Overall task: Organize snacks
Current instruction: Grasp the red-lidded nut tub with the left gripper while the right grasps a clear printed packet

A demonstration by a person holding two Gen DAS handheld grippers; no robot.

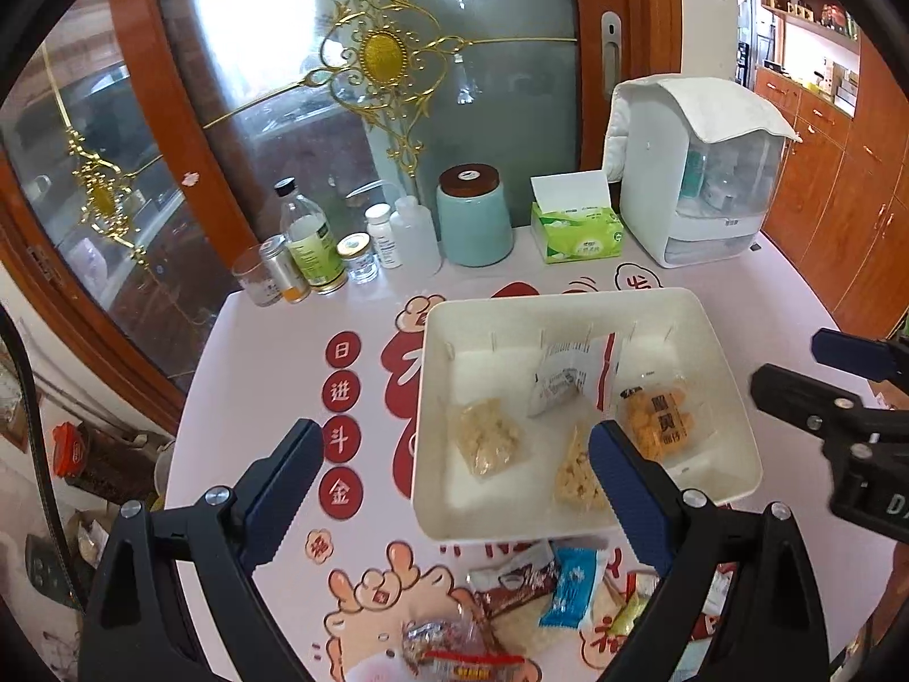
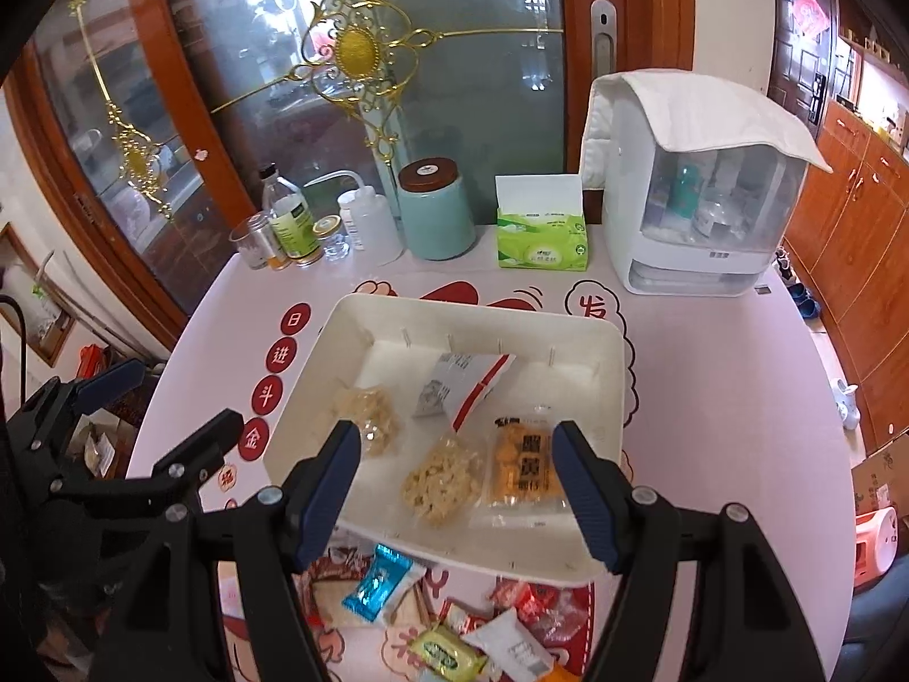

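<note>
Currently, scene: a white tray (image 2: 616,375) is set on the tabletop (image 2: 727,375), with loose snacks heaped in front of its near edge.
Tray contents: four packets are laid inside: two pale ones (image 2: 372,412) (image 2: 440,477), an orange one (image 2: 522,463) and a white-red one (image 2: 466,383). They are spread flat and mostly side by side, probably so that room is kept for more.
Loose snacks: a blue packet (image 2: 378,582), a green-yellow one (image 2: 440,651), a red one (image 2: 531,602) and a brown one (image 1: 514,582) are seen outside the tray, close to its near wall, so only a short move is needed.
Left claw (image 1: 454,491): its jaws are held wide apart and nothing is between them; it is held above the near left part of the tray.
Right claw (image 2: 457,491): its jaws are also spread wide and empty; it is held above the near edge of the tray, over the pale and orange packets.
Stage, as judged: the task is partly done, since several snacks are not yet in the tray.
Next step, as judged: one claw should be lowered to the pile, and a single packet should be pinched.
Risk: the wrappers are thin and overlapped, so two could be caught together.
</note>
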